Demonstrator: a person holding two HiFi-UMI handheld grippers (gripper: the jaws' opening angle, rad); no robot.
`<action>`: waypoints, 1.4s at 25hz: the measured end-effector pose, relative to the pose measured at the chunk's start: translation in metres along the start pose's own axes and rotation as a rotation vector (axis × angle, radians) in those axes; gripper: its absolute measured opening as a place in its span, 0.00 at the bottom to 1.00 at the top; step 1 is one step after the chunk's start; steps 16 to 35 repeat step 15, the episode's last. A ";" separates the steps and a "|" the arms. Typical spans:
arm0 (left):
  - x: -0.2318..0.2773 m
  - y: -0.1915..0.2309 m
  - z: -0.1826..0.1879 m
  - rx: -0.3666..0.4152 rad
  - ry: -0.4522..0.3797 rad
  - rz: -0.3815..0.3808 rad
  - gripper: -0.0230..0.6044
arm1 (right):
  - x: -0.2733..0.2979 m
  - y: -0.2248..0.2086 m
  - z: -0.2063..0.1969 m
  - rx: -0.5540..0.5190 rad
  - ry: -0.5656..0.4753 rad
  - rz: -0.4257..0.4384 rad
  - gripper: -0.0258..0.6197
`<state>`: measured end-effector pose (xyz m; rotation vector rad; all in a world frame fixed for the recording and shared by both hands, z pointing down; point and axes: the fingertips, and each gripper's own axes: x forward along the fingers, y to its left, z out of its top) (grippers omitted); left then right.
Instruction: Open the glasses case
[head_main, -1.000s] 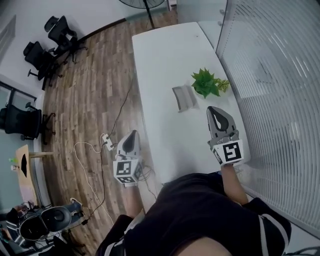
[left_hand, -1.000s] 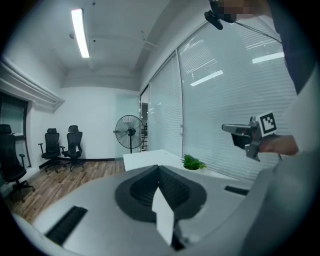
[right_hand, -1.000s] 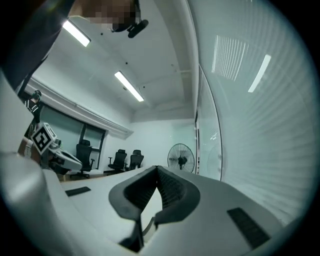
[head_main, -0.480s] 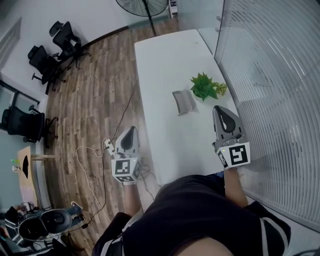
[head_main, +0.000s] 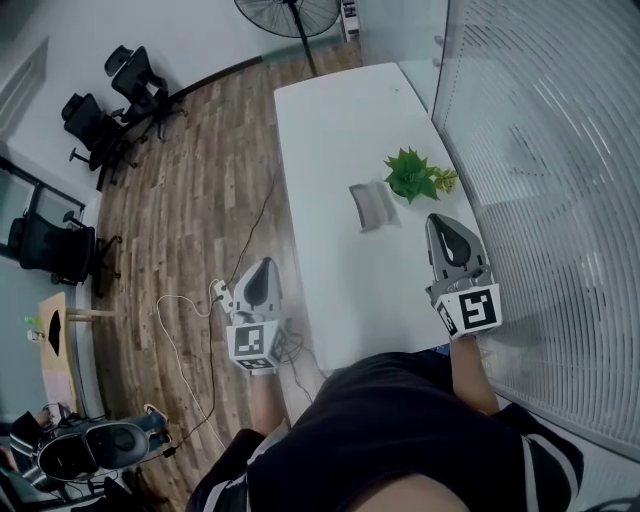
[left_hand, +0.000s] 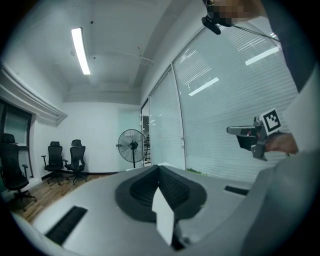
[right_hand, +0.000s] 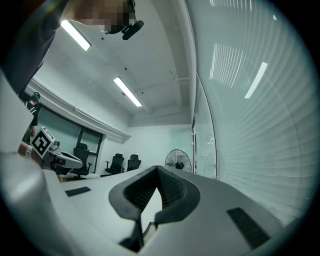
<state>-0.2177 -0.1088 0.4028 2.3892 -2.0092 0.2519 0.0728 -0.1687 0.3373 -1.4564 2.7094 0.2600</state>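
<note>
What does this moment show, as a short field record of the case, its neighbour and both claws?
case: grey rectangular glasses case, looks closed, lying on long white table
neighbour: small green leafy plant, beside the case on its glass-wall side
left: left claw shut, empty, over wooden floor beside table
right: right claw shut, empty, above table, short of case
task: case not yet touched
</note>
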 end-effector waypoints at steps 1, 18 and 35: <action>-0.003 -0.001 -0.005 -0.006 0.011 0.004 0.03 | 0.000 0.002 -0.001 0.001 0.002 0.005 0.06; -0.016 -0.010 -0.015 0.008 0.043 -0.020 0.03 | -0.010 0.000 -0.003 0.015 0.012 -0.013 0.07; -0.016 -0.010 -0.015 0.008 0.043 -0.020 0.03 | -0.010 0.000 -0.003 0.015 0.012 -0.013 0.07</action>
